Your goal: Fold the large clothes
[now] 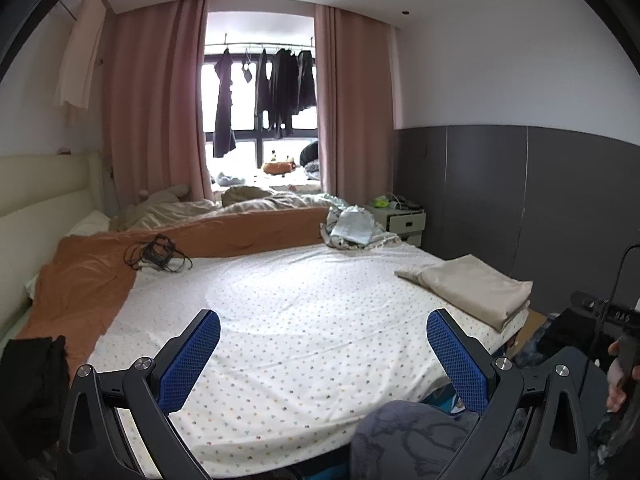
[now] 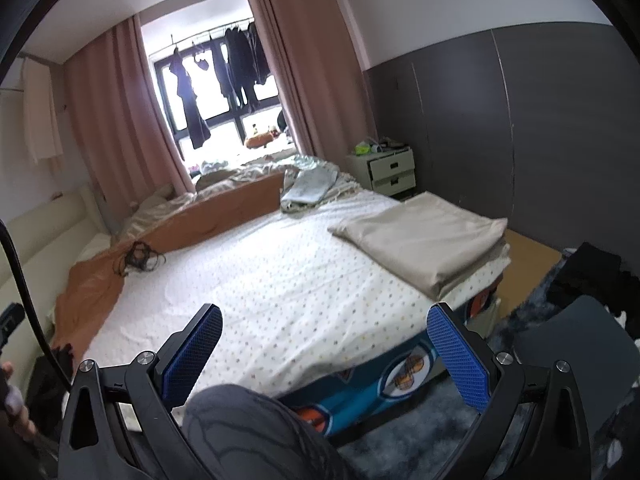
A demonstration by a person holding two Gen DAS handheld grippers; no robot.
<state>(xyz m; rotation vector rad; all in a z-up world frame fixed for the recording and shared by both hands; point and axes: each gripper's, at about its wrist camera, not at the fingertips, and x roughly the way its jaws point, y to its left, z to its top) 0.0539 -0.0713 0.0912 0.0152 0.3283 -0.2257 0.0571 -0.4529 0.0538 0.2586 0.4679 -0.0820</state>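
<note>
Both the left gripper (image 1: 323, 360) and right gripper (image 2: 325, 356) hover with jaws spread wide and empty above the bed (image 1: 304, 320), the folded beige cloth (image 2: 424, 240) lying ahead to their right.

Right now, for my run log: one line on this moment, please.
left gripper open, empty | right gripper open, empty | folded beige cloth on bed corner | polka-dot sheet spread

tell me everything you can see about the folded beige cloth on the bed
The folded beige cloth is plain, matte fabric, folded into a flat rectangular stack of several layers, edges roughly squared. It lies on the dotted white sheet at the bed's right corner near the dark wall panel, one end slightly overhanging. Nothing rests on it; neither tongs touch it.
</note>
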